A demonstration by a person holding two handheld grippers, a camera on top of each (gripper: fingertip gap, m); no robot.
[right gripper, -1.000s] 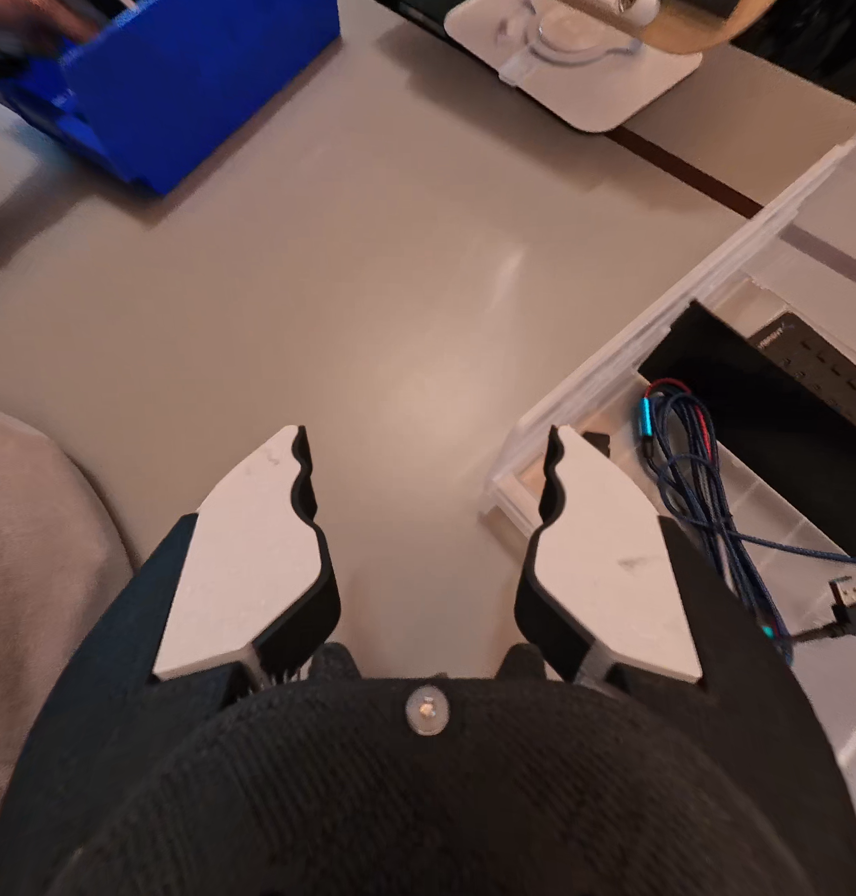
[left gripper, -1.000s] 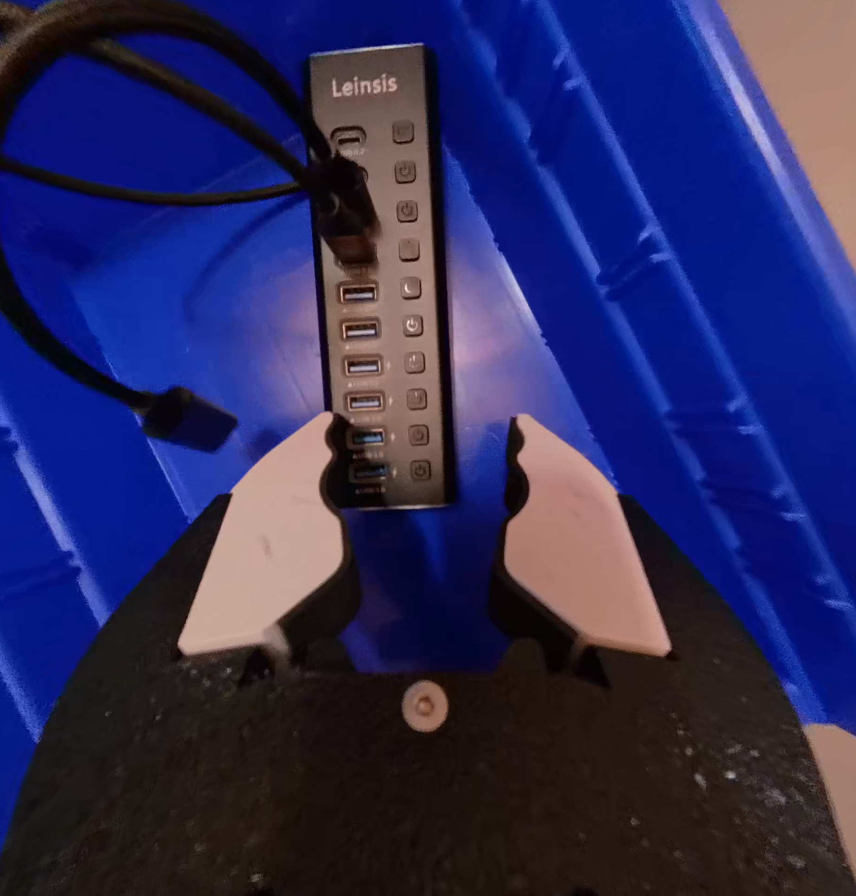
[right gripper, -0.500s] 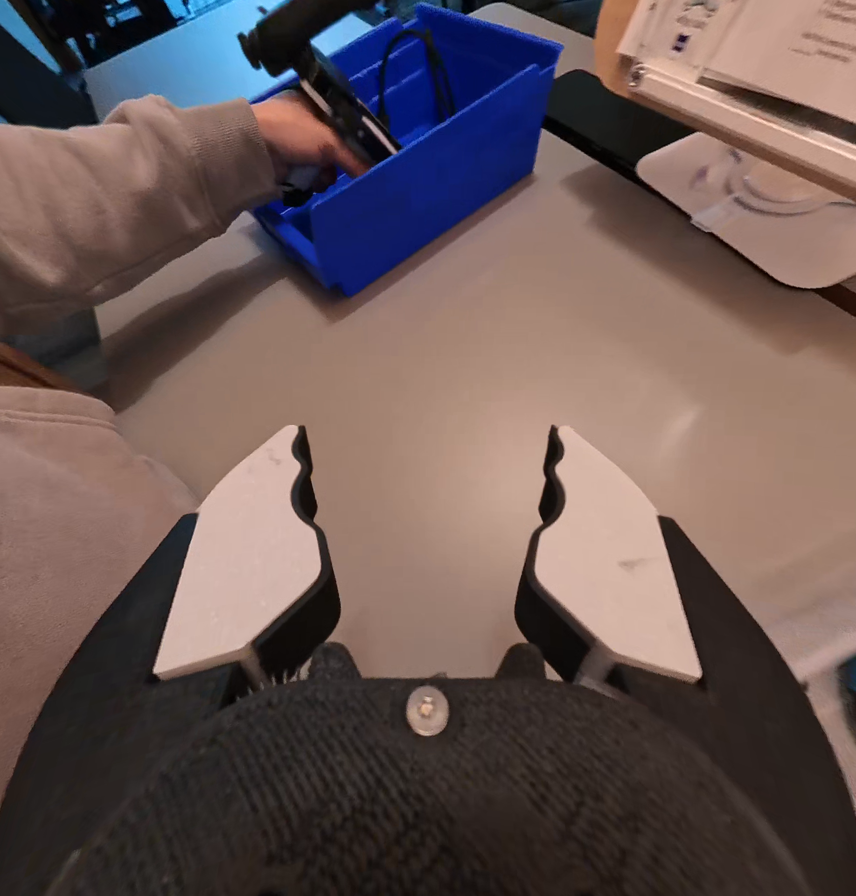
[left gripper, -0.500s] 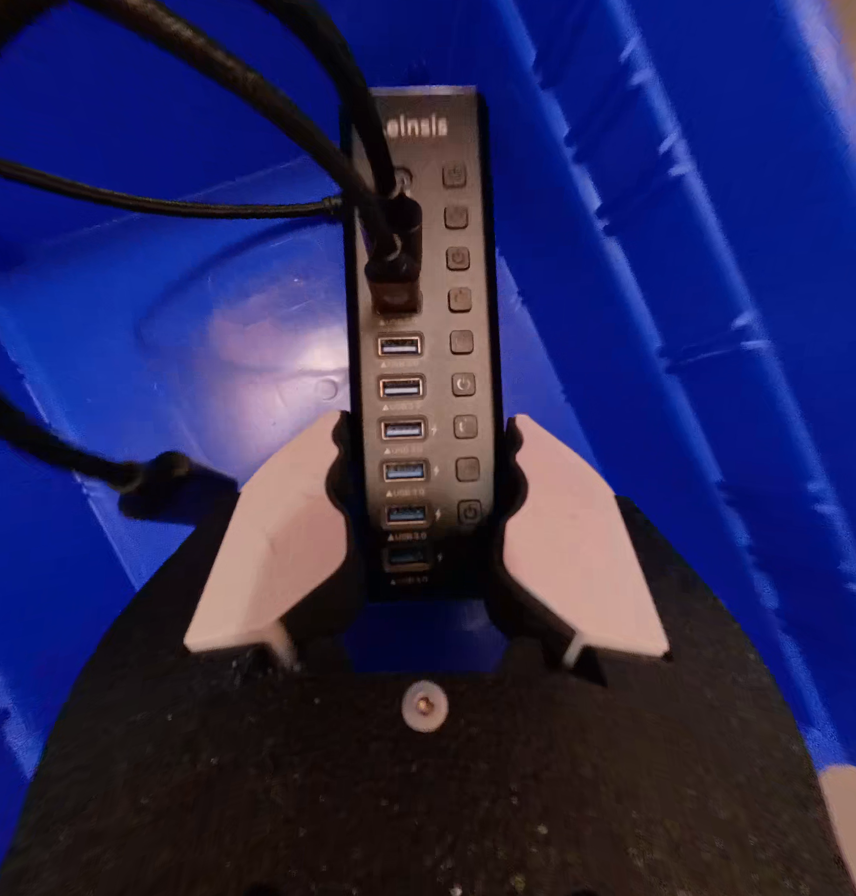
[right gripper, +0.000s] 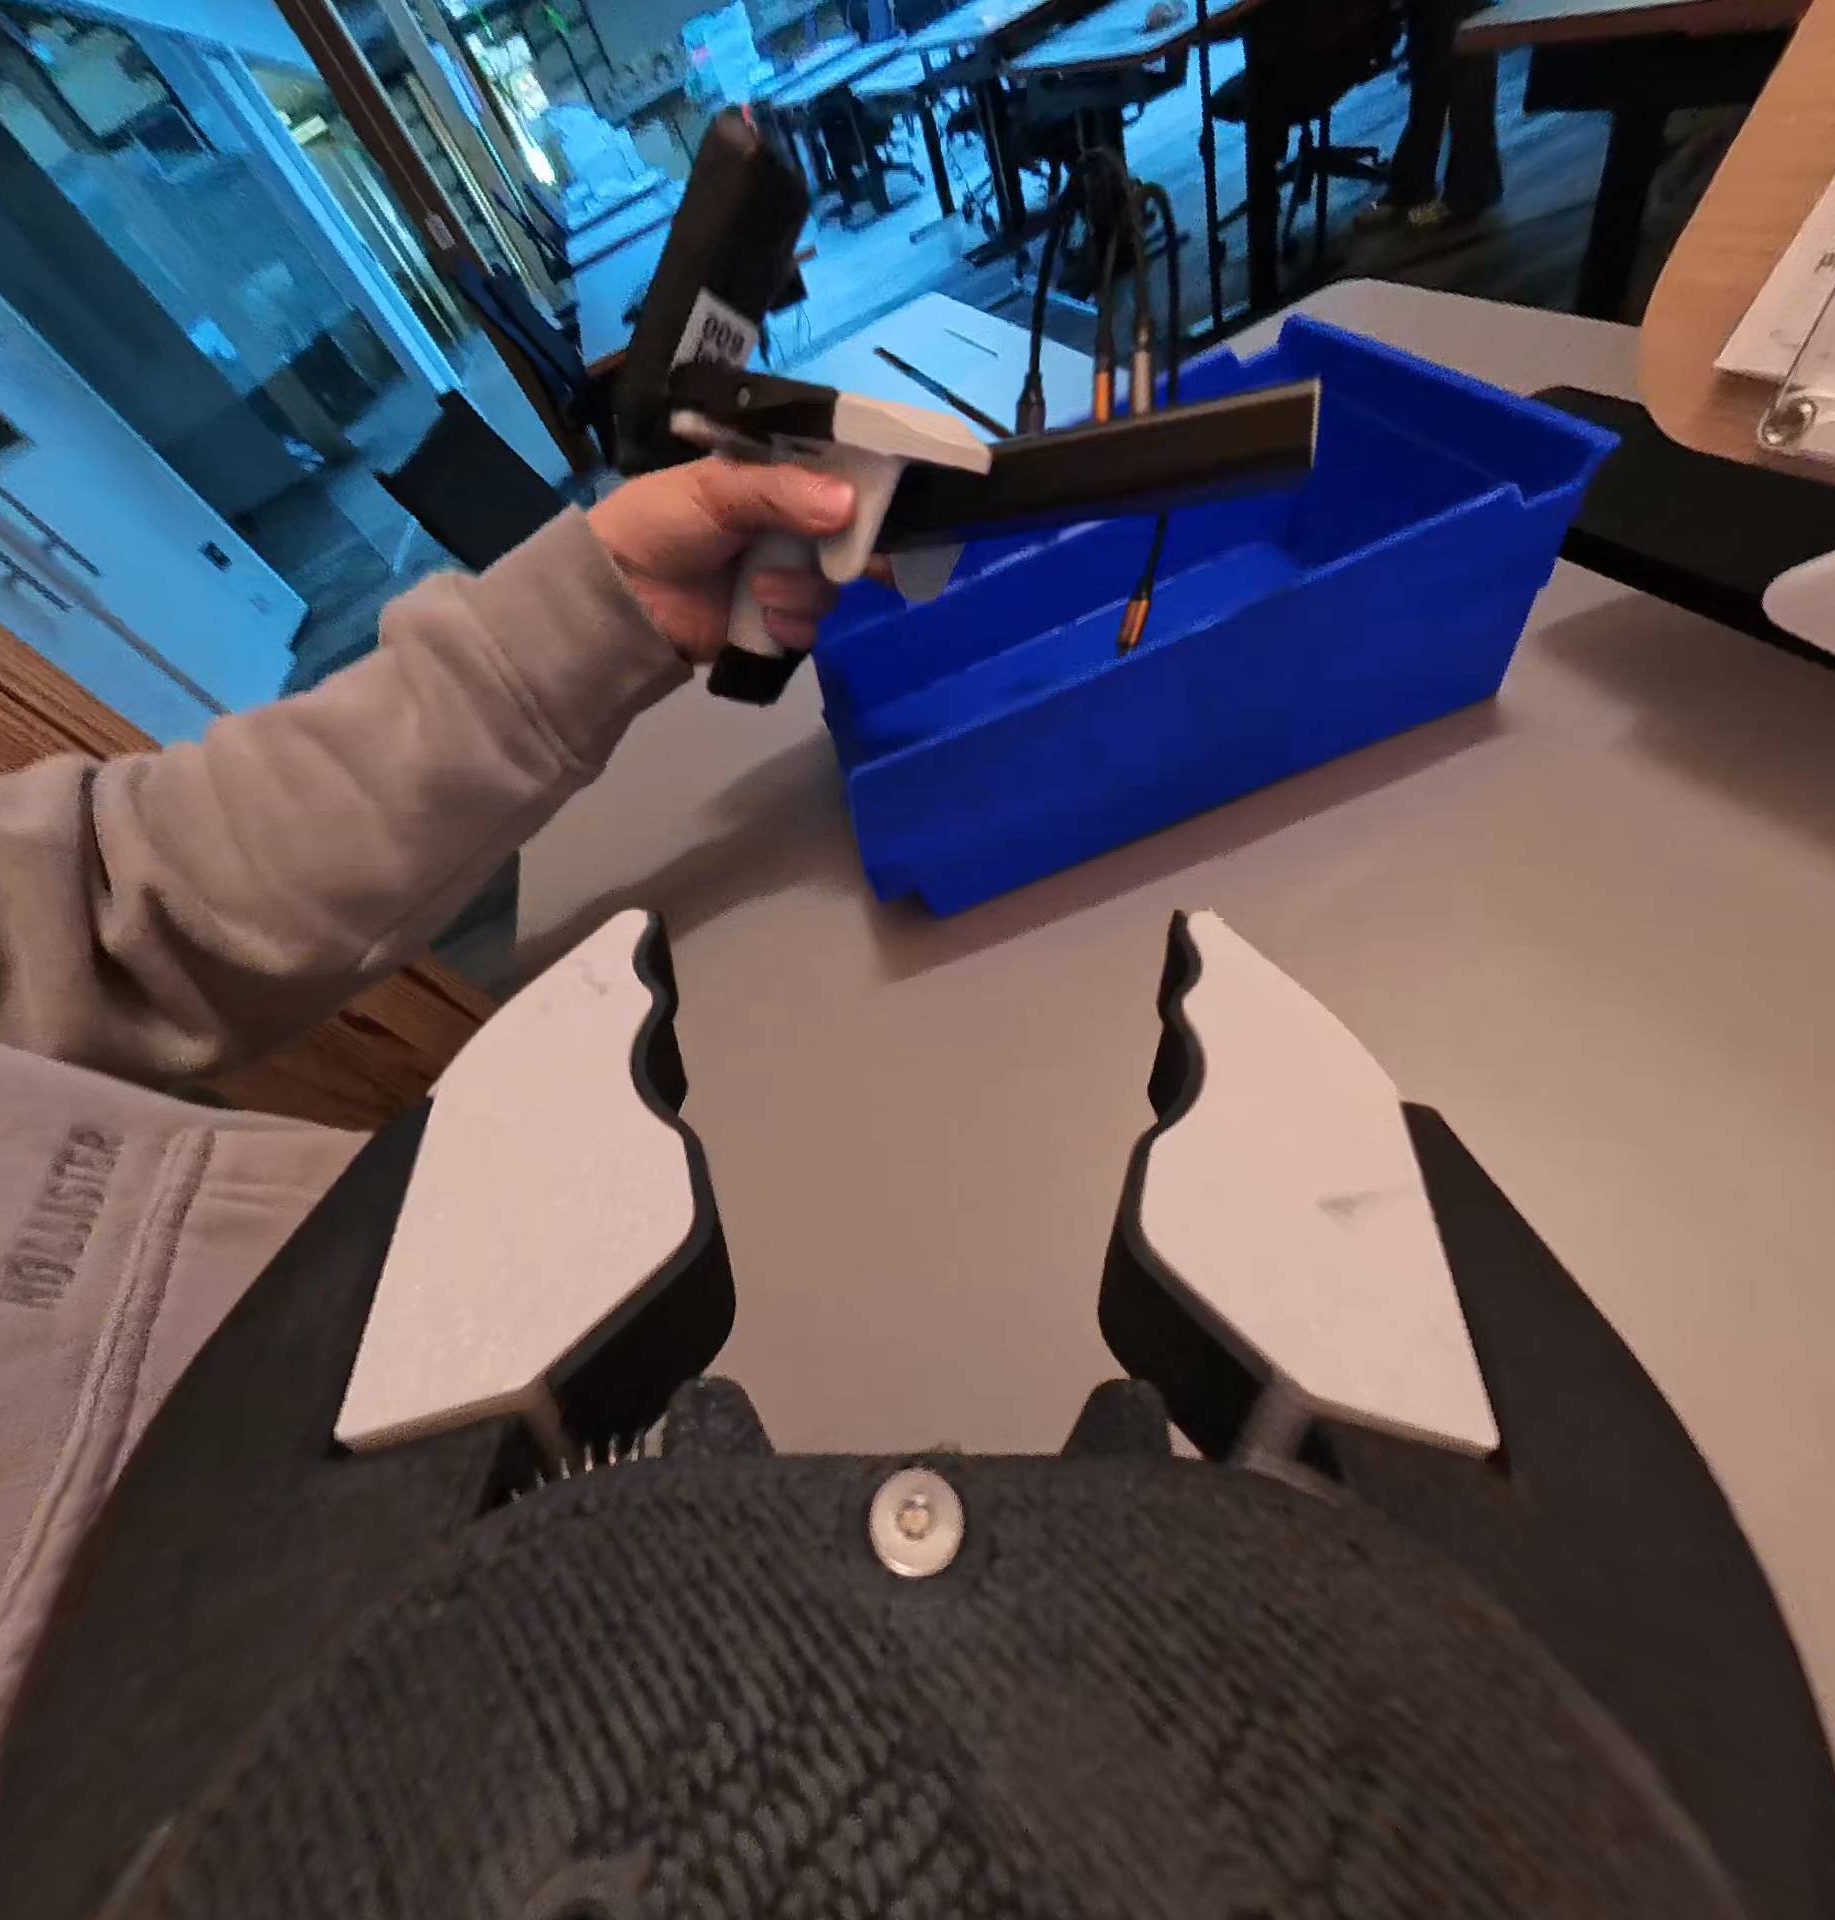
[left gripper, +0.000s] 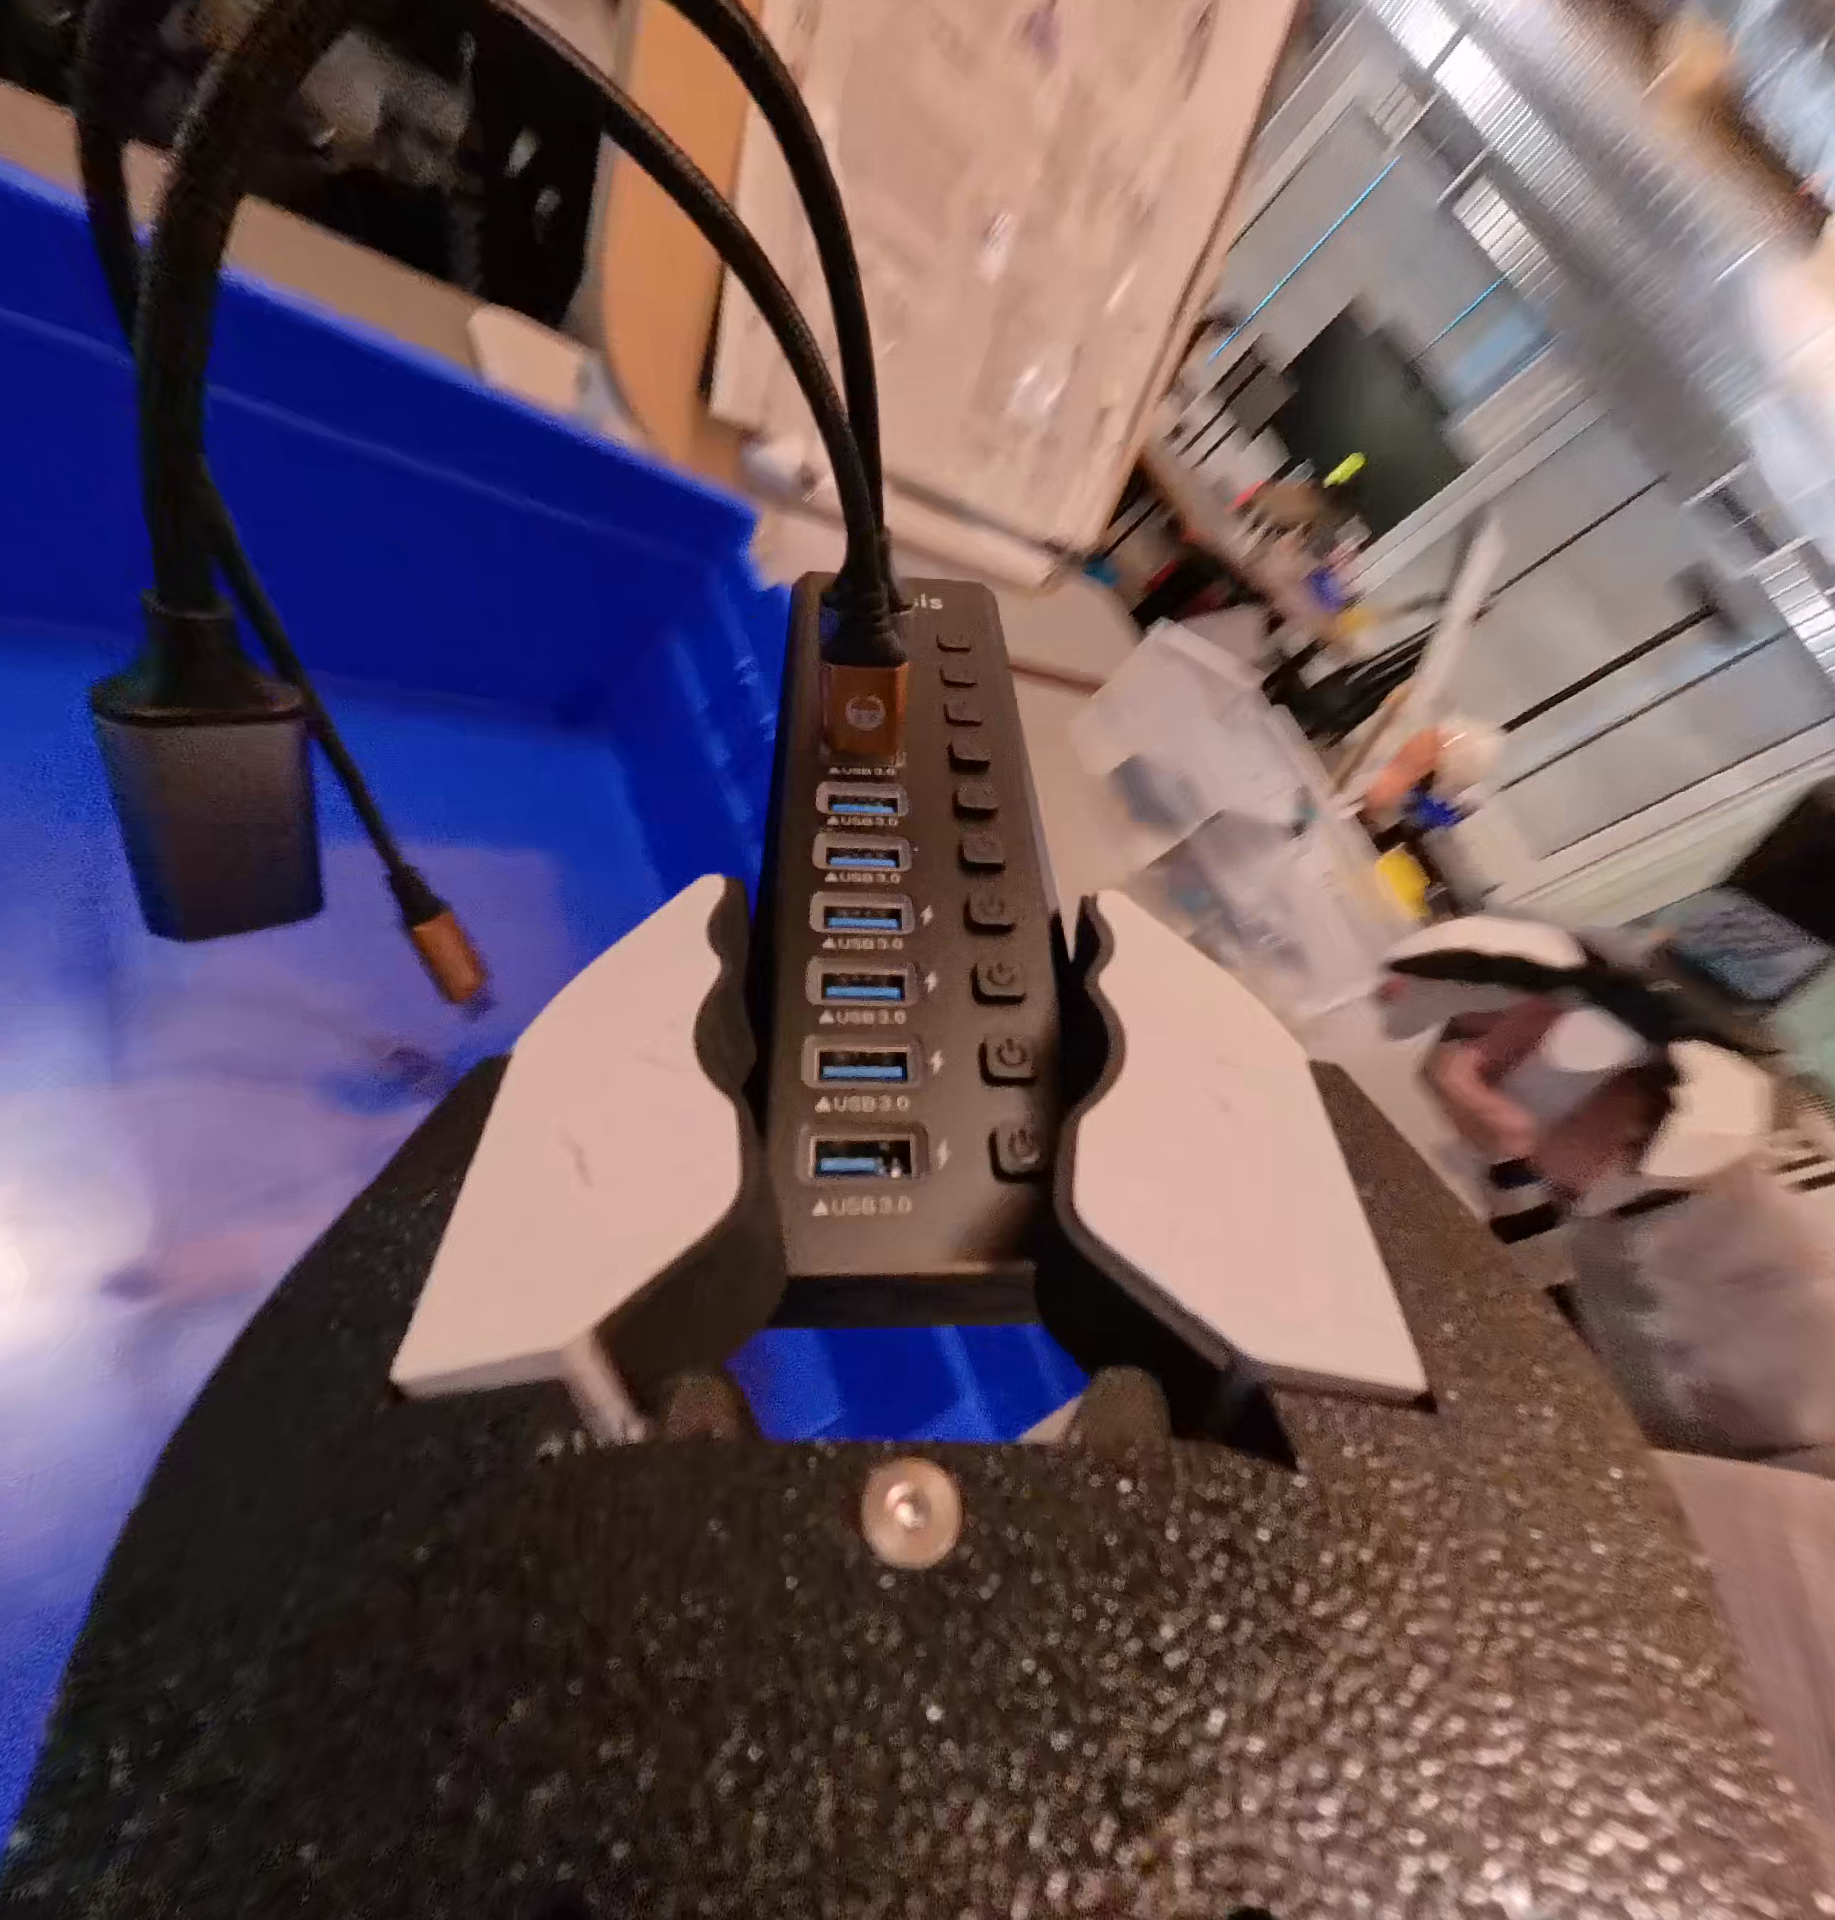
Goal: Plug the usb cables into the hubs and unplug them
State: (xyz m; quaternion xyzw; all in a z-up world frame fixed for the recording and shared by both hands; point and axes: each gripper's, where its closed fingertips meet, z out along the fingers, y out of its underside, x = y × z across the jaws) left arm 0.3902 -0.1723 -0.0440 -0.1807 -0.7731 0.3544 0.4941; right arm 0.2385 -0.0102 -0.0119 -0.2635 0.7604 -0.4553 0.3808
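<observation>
The left hand-held gripper [left gripper: 902,1039] is clamped on the black hub [left gripper: 897,935], held in the air above the blue bin [right gripper: 1204,727] on the desk [right gripper: 1412,987]. The right hand-held gripper [right gripper: 918,1039] is spread apart, empty. Judging by this, plugging is barely begun: an orange-tipped plug [left gripper: 863,707] seems seated, though blur hides how many; a loose plug [left gripper: 445,951] dangles unplugged.

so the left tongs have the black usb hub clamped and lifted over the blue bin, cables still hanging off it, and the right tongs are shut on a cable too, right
Not quite: the right tongs are open and hold nothing, as the right wrist view shows, only bare table between them. The rest stands: the left tongs clamp the black usb hub, held above the blue bin with cables hanging off it.
</observation>
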